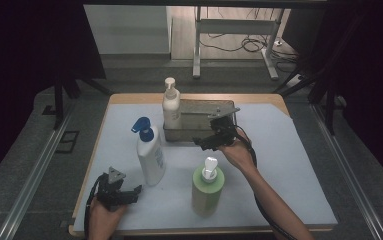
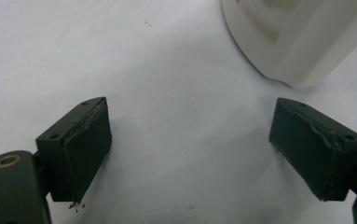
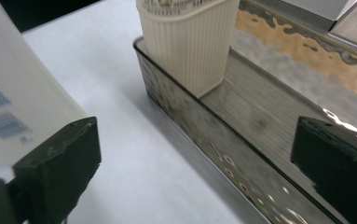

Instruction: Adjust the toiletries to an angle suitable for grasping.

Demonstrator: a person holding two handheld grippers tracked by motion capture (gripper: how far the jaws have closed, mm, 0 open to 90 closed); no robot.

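right gripper (image 1: 205, 141) hangs at the tray's (image 1: 199, 136) front wall, jaws wide apart, nothing between them. the cream pump bottle (image 1: 171, 107) stands in the tray's left end, near the table's far edge. left gripper (image 1: 129, 194) rests spread and empty at the near left corner. risk: a swing left could clip the blue-pump bottle (image 1: 150, 159) and topple it.

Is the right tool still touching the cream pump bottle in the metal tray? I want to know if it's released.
Apart. In the right gripper view, the right tool is open, and the cream pump bottle stands in the metal tray well beyond its pads.
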